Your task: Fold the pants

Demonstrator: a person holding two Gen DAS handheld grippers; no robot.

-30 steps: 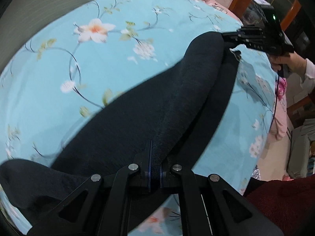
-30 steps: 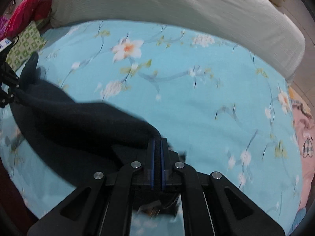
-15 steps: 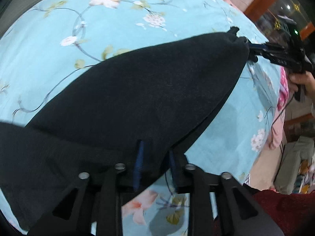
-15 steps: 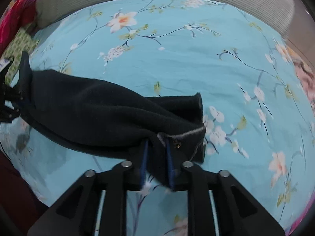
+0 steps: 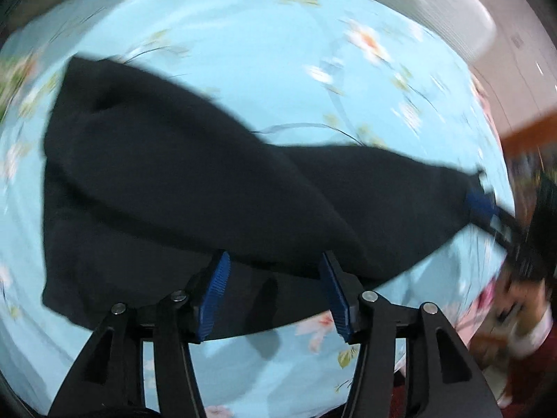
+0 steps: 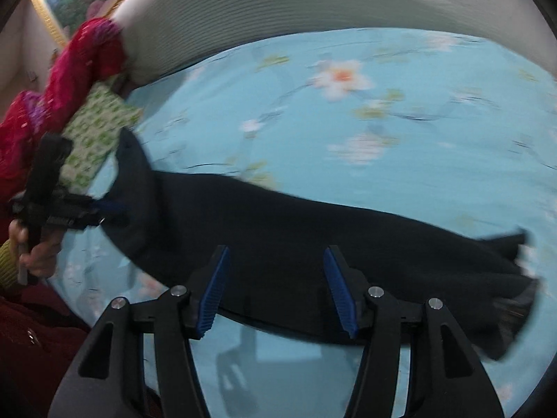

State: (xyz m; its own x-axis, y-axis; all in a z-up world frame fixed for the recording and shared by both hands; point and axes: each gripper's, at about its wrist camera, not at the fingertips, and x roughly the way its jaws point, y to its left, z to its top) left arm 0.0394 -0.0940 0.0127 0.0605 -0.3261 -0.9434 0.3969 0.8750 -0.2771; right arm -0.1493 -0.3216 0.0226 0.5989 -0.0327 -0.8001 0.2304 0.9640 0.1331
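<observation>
Now, step: we judge this the release after a fold, so we should draw both tools straight back without snagging cloth.
Left gripper (image 5: 275, 292): its blue-padded fingers (image 5: 216, 289) are opening; the near hem of the dark, soft folded pants (image 5: 167, 188) lies between them, unpressed.
Right gripper (image 6: 276, 291): opening too, the pants' edge between the fingers, not clamped.
Pants: lying lengthwise on the light-blue floral bedsheet (image 6: 400, 111), beyond both tools.

Left gripper (image 5: 275, 291): tilted steeply down, jaws opening, blue pads (image 5: 216, 296) apart, nothing pinched between. Right gripper (image 6: 276, 291): angled down, jaws opening, pads (image 6: 339, 292) apart, not pressing. Hand (image 6: 36, 252) wraps left gripper's handle.
</observation>
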